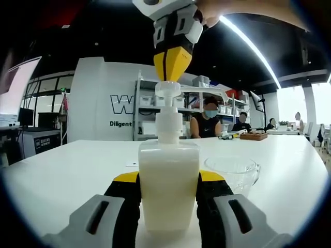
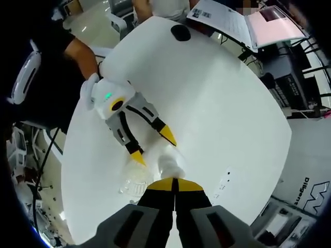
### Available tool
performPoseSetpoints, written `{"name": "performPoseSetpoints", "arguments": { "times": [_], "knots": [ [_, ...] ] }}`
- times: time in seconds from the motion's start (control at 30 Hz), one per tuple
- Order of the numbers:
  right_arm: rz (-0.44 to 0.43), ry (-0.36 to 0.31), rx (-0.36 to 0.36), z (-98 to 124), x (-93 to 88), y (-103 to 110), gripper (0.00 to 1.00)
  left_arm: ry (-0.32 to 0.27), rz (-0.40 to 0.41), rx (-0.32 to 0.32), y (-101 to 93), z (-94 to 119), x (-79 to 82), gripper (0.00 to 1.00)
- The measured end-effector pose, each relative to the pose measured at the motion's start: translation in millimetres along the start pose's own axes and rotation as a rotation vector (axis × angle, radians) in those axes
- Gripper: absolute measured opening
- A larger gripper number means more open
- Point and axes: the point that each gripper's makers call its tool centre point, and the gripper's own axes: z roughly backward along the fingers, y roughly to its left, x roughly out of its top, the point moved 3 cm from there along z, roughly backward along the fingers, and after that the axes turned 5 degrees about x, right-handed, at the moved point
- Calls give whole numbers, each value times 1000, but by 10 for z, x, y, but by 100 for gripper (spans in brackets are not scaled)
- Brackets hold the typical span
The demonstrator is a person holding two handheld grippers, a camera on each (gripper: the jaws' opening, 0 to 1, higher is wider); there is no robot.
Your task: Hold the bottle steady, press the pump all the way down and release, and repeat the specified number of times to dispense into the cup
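The bottle (image 1: 168, 186) stands upright on the white table (image 1: 62, 170), full of a pale creamy liquid; just beside it sits a clear glass cup (image 1: 234, 169), and whether anything is in it is hard to make out; its near side is cut off behind the jaw. In the left gripper view the left gripper (image 1: 168, 194) grasps the bottle's body, one jaw on each side; the right gripper (image 1: 173, 70) comes from above, jaws closed together, tips touching the pump (image 1: 169, 89) head. In the right gripper view the right gripper (image 2: 175, 182) hides most of the pump (image 2: 170, 164); the left gripper (image 2: 153, 148) straddles the bottle; the cup (image 2: 135, 178) is faint.
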Motion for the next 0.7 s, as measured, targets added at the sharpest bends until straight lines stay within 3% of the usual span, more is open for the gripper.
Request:
{"name": "performPoseSetpoints", "arguments": {
  "times": [0.7],
  "knots": [
    [-9, 10, 0, -13, 0, -10, 0, -1, 1, 0, 8, -15, 3, 40]
  ]
}}
